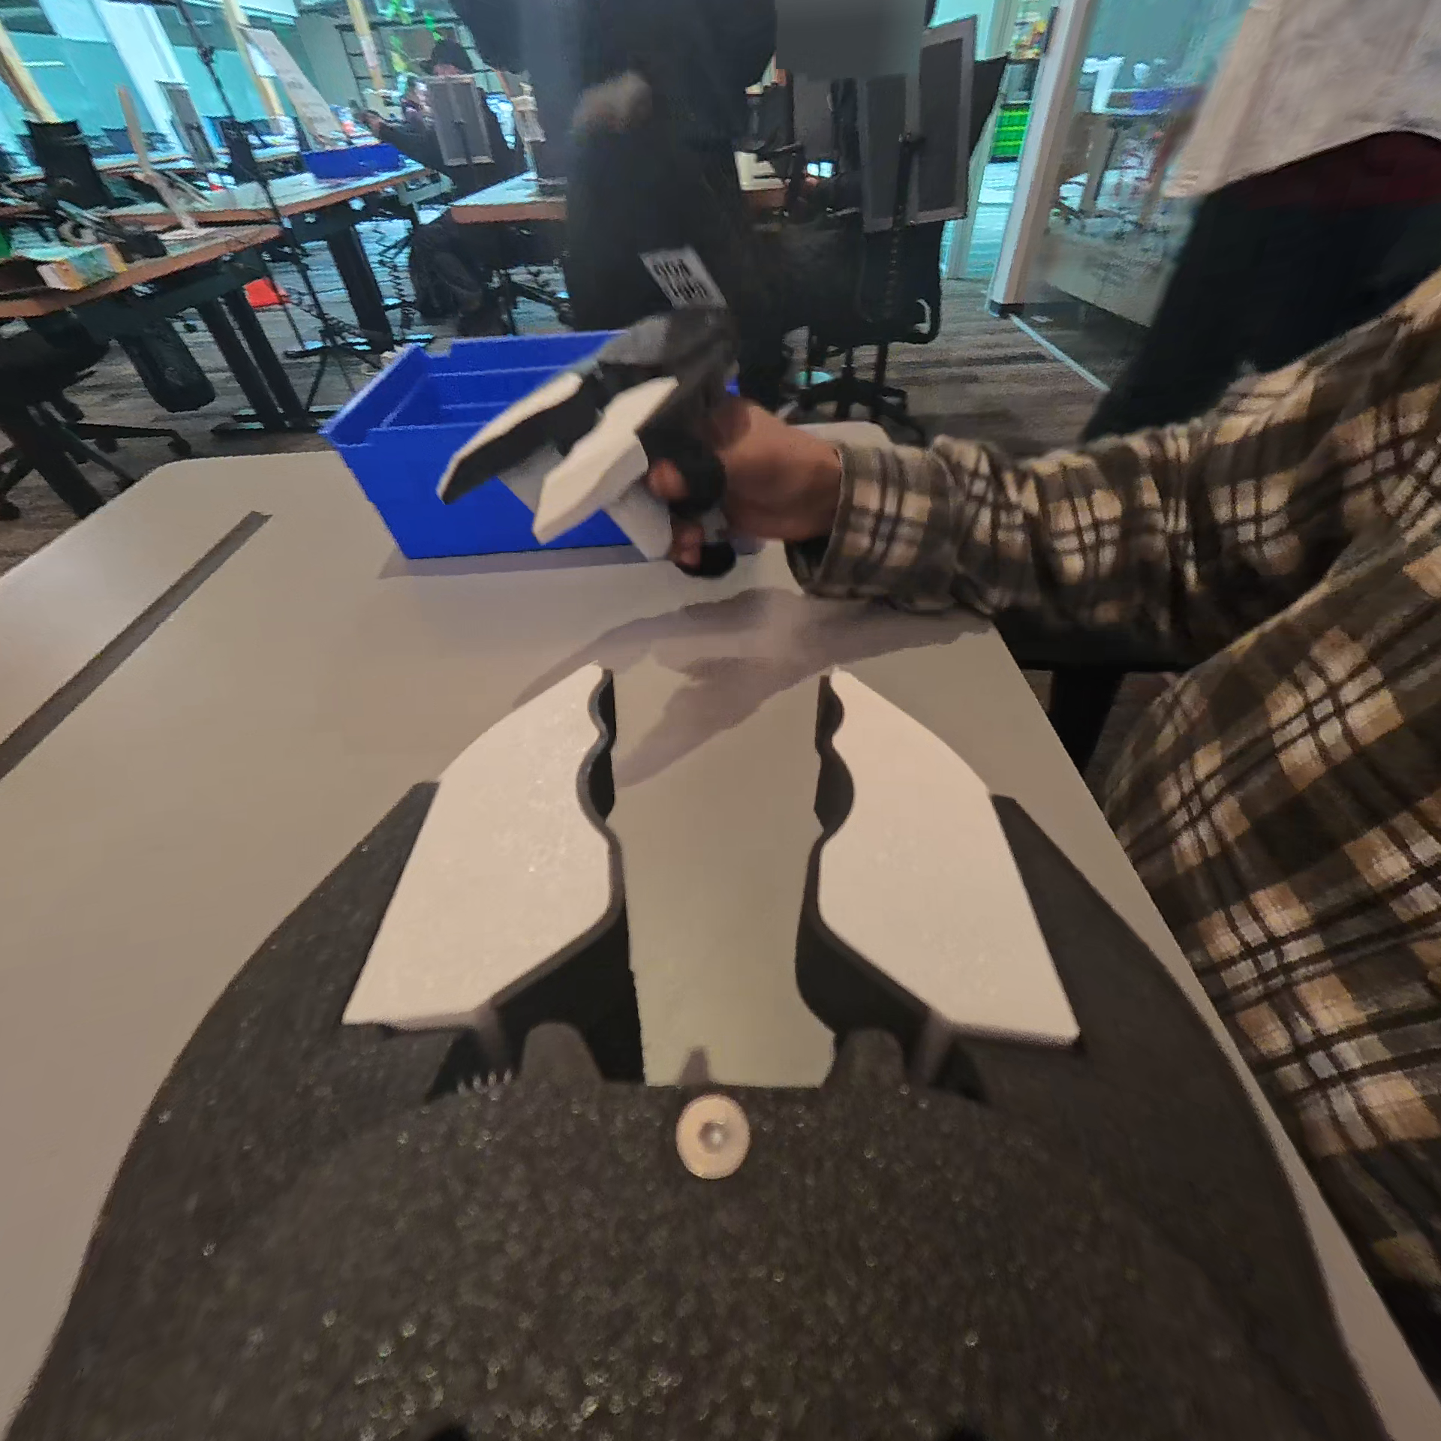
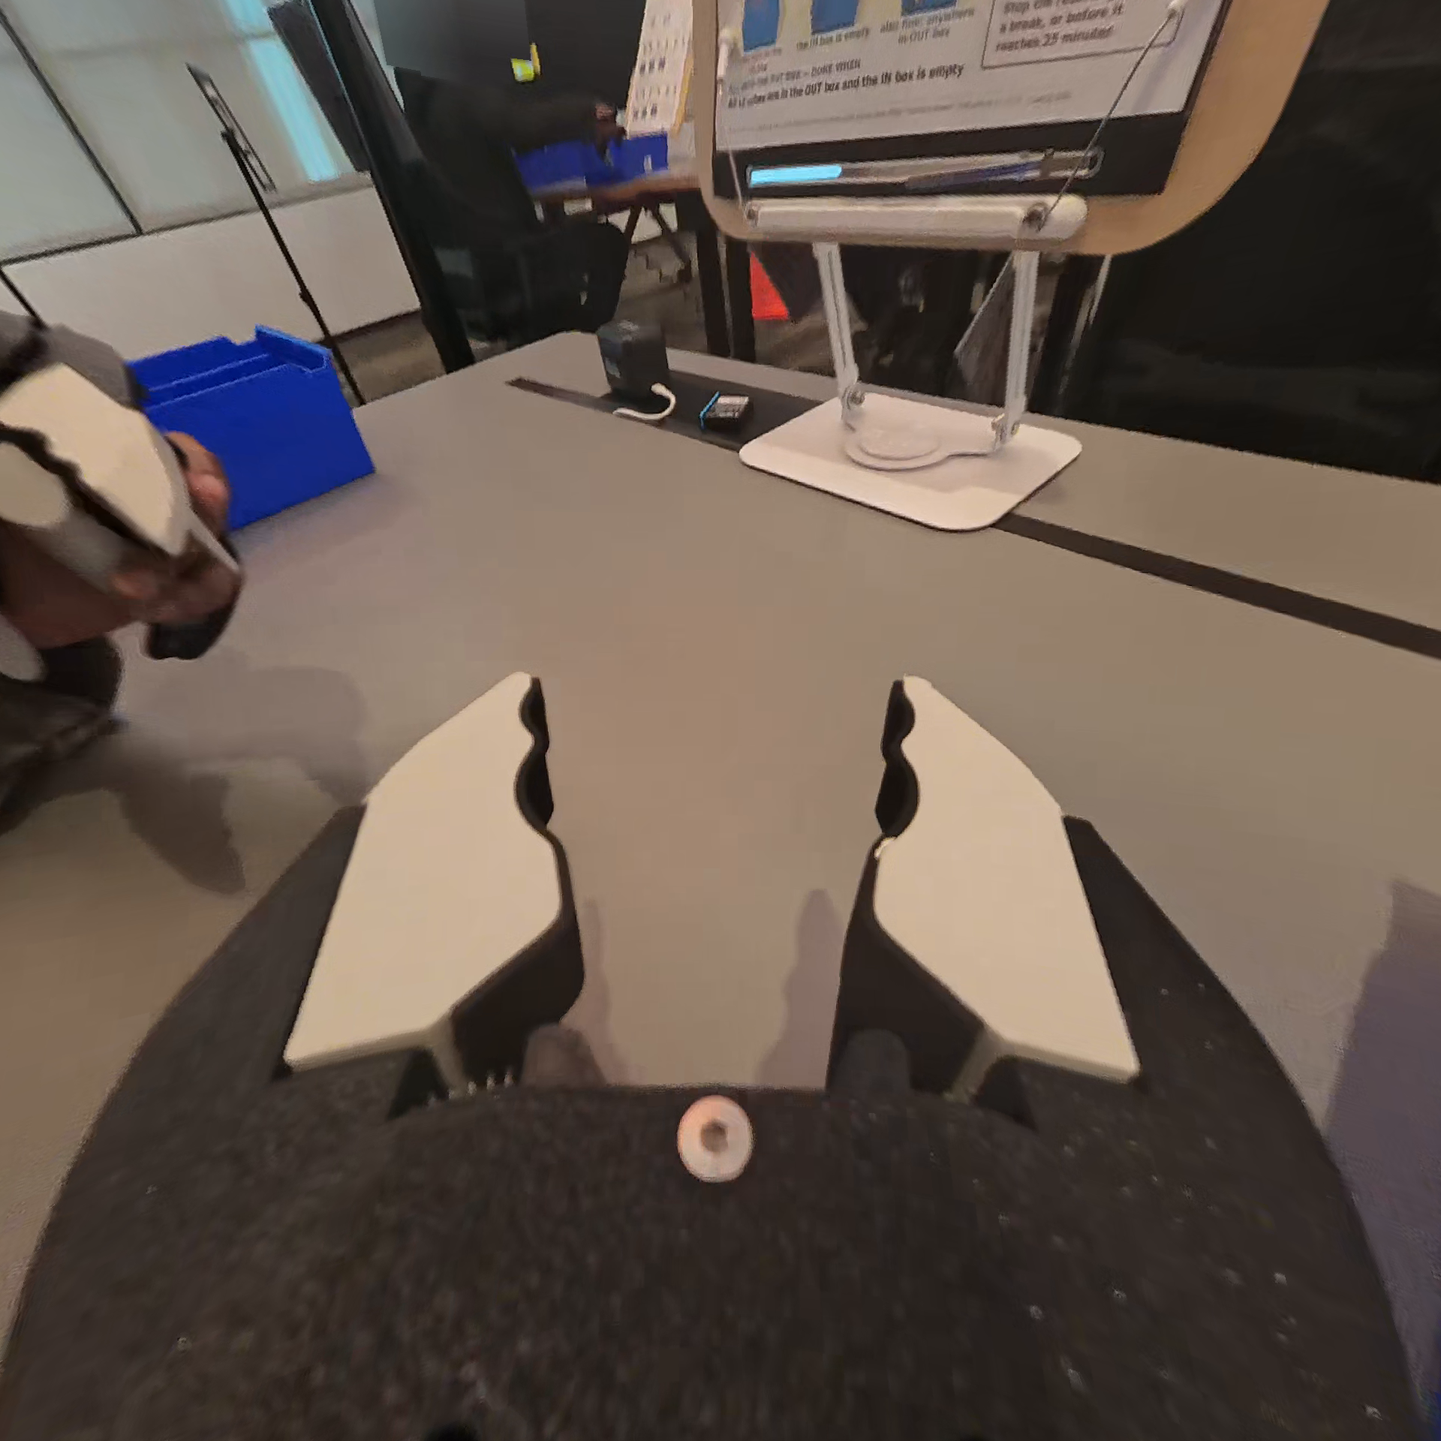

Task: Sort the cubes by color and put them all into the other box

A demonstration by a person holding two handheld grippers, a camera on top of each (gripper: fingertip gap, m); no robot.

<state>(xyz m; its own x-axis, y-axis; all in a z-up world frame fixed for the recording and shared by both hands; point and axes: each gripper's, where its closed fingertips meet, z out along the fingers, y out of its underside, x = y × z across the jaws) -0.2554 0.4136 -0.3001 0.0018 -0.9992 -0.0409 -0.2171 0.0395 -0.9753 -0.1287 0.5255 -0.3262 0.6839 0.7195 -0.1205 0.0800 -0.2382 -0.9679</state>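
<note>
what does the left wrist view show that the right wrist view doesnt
Only the left wrist view shows the plaid sleeve of the arm holding the right gripper, and office desks and a dark coat behind the table. Only the right wrist view shows the white screen stand, the screen it carries, and a small dark device with a white cable. Both show the grey table, the blue box and open, empty jaws on each view's own gripper, the left gripper included. No cubes are visible in either.

A big screen on a white stand [image 2: 947, 93], far on the grey tabletop [image 2: 702, 593], shows lines of black writing. A small white tag with black square marks [image 1: 681, 278] sits on the right gripper [image 1: 538, 499].
</note>
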